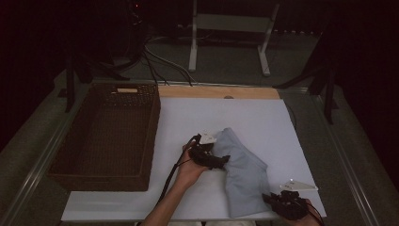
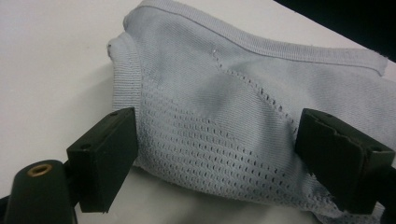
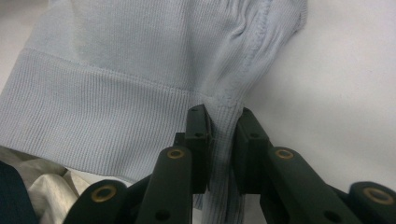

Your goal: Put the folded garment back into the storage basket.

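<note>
A pale blue knitted garment [image 1: 242, 172] lies folded on the white table sheet [image 1: 263, 117], running from the middle toward the front right edge. My left gripper [image 1: 220, 160] rests at its upper left side, open, with the mesh-knit part of the garment [image 2: 219, 116] between its wide-spread jaws. My right gripper [image 1: 270, 198] is at the garment's front corner, shut on a bunched fold of the ribbed hem [image 3: 224, 140].
A dark wicker basket [image 1: 110, 136] stands at the left of the sheet. A bare wooden strip [image 1: 216, 92] runs along the back edge. A metal stand [image 1: 230, 28] and cables sit on the floor beyond. Light cloth [image 3: 42, 179] hangs below the front edge.
</note>
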A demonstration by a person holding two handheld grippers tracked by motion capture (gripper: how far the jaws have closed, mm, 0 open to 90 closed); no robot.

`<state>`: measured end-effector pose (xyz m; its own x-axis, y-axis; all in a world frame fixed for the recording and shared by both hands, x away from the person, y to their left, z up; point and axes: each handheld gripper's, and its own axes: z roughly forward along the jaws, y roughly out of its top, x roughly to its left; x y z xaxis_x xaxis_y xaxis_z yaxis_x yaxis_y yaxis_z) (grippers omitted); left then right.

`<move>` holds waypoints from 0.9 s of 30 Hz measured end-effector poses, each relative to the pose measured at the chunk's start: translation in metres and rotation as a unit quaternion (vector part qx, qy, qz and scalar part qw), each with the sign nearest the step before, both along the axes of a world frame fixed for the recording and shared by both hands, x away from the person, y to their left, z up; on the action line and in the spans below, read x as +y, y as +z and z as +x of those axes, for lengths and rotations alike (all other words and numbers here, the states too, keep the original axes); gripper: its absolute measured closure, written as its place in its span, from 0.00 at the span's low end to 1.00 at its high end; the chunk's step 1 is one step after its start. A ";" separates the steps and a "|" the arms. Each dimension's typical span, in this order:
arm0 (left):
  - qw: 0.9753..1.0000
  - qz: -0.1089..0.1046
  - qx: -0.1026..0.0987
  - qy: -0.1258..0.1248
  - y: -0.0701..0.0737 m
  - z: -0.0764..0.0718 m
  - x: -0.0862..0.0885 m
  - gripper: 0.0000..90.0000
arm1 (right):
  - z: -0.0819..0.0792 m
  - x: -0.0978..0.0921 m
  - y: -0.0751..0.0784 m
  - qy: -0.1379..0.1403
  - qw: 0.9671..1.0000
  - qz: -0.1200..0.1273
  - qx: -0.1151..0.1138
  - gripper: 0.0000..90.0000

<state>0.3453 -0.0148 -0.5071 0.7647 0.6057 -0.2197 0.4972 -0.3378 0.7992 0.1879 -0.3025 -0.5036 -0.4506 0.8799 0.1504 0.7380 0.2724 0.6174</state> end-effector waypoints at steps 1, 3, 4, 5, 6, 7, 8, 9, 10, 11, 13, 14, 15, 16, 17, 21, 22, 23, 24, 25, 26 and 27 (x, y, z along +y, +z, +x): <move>1.000 0.001 0.001 0.000 -0.001 0.000 0.000 0.17 | 0.000 0.000 0.000 0.000 1.000 0.000 0.000 0.87; 1.000 0.001 0.002 -0.002 -0.002 0.001 -0.001 0.17 | 0.000 0.000 0.000 0.000 1.000 0.000 0.000 0.87; 1.000 0.003 0.003 -0.001 -0.003 0.002 -0.002 0.17 | 0.000 0.000 0.000 0.000 1.000 0.000 0.000 0.87; 1.000 0.002 0.004 -0.001 -0.003 0.003 -0.002 0.17 | 0.000 0.000 0.000 0.000 1.000 0.000 0.000 0.87; 1.000 0.002 0.005 -0.001 -0.004 0.003 -0.002 0.17 | 0.000 0.000 0.000 0.000 1.000 0.000 0.000 0.87; 1.000 0.002 0.006 -0.001 -0.005 0.004 -0.003 0.17 | 0.000 0.000 0.000 0.000 1.000 0.000 0.000 0.87; 1.000 0.003 0.007 -0.001 -0.005 0.004 -0.004 0.17 | 0.000 0.000 0.000 0.000 1.000 0.000 0.000 0.87; 1.000 0.001 0.009 -0.001 -0.006 0.005 -0.004 0.17 | 0.000 0.000 0.000 0.000 1.000 0.000 0.000 0.87; 1.000 0.004 0.009 -0.002 -0.007 0.005 -0.005 0.17 | 0.000 0.000 0.000 0.000 1.000 0.000 0.000 0.87; 1.000 0.005 0.009 -0.003 -0.008 0.006 -0.006 0.17 | 0.000 0.000 0.000 0.000 1.000 0.000 0.000 0.87; 1.000 0.005 0.012 -0.003 -0.009 0.007 -0.007 0.17 | 0.000 0.000 0.000 0.000 1.000 0.000 0.000 0.87; 1.000 0.006 0.012 -0.003 -0.010 0.007 -0.008 0.17 | 0.000 0.000 0.000 0.000 1.000 0.000 0.000 0.87; 1.000 0.006 0.013 -0.002 -0.010 0.008 -0.008 0.17 | 0.000 0.000 0.000 0.000 1.000 0.000 0.000 0.87; 1.000 0.006 0.014 -0.002 -0.010 0.008 -0.009 0.17 | 0.000 0.000 0.000 0.000 1.000 0.000 0.000 0.87; 1.000 0.006 0.014 -0.002 -0.011 0.009 -0.009 0.17 | 0.000 0.000 0.000 0.000 1.000 0.000 0.000 0.87; 1.000 0.012 0.015 0.000 -0.013 0.011 -0.013 0.17 | 0.000 0.000 0.000 0.001 1.000 0.000 0.000 0.87; 1.000 0.015 0.014 0.001 -0.013 0.011 -0.014 0.17 | 0.000 0.000 0.000 0.001 1.000 0.000 0.000 0.87; 1.000 0.019 0.013 0.002 -0.014 0.012 -0.014 0.18 | 0.000 0.000 0.000 0.001 1.000 0.000 0.000 0.87; 1.000 0.022 0.013 0.004 -0.015 0.012 -0.015 0.18 | 0.000 0.000 0.000 0.001 1.000 0.000 -0.001 0.87; 1.000 0.023 0.014 0.006 -0.016 0.013 -0.015 0.18 | 0.000 0.000 0.000 0.001 1.000 0.000 -0.001 0.87; 1.000 0.026 0.014 0.007 -0.016 0.014 -0.015 0.18 | 0.000 0.000 0.000 0.001 1.000 0.000 -0.001 0.87; 0.999 0.029 0.014 0.010 -0.017 0.014 -0.016 0.18 | 0.000 0.000 0.000 0.001 1.000 0.000 -0.001 0.87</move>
